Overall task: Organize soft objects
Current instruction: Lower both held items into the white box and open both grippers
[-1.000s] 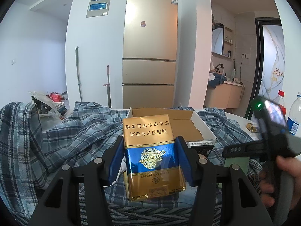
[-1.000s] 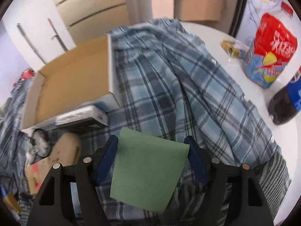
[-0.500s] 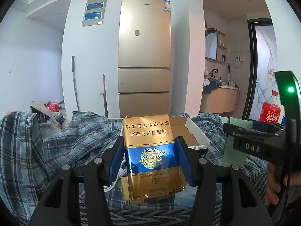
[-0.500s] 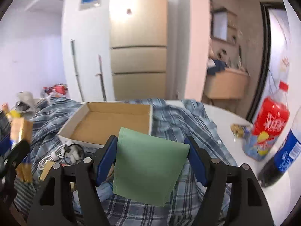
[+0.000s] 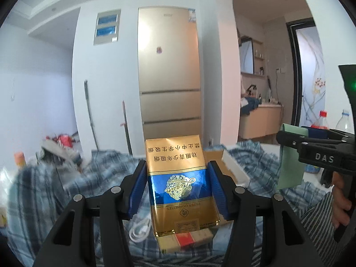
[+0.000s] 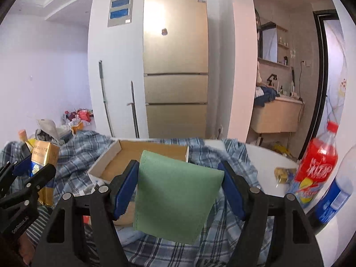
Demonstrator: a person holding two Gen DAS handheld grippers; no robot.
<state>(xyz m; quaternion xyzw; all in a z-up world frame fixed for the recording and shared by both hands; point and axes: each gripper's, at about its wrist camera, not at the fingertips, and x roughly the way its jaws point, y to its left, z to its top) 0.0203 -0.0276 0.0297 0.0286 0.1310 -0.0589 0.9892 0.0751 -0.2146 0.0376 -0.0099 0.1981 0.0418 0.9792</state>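
**Two claws, each gripping a soft packet above the cluttered desk**

Two packets are held up off the surface. The left claw (image 5: pixel 176 191) clamps a glossy gold-and-blue cigarette pack (image 5: pixel 178 182) between its blue pads, the pack upright with its printed face toward the camera and its foil slightly creased. Just under it lies another flat gold pack with a red band (image 5: pixel 185 239), beside a coil of white cable (image 5: pixel 140 228).

The right claw (image 6: pixel 179 189) pinches a matte green pouch (image 6: pixel 175 200), soft-looking with rounded corners and a stitched edge; it hangs tilted, its lower edge free below the pads. A hand (image 5: pixel 340 202) grips that claw's black handle at the right of the left wrist view.

Beyond the pouch sits an open cardboard box (image 6: pixel 146 155), shallow, brown inside with white outer walls, its floor bare and its near rim just behind the pouch's top edge. A rumpled blue plaid cloth (image 6: pixel 231 166) crowds the box on both sides and spreads below both claws. To the right the white desk (image 6: pixel 267 162) shows a smooth curved edge, with a red-labelled soda bottle (image 6: pixel 320 166), a blue-labelled bottle (image 6: pixel 336 198) and a small yellow wrapper (image 6: pixel 282 174) standing on it, near one another. Space above the box is unobstructed up to the gold refrigerator (image 6: pixel 175 66) behind.
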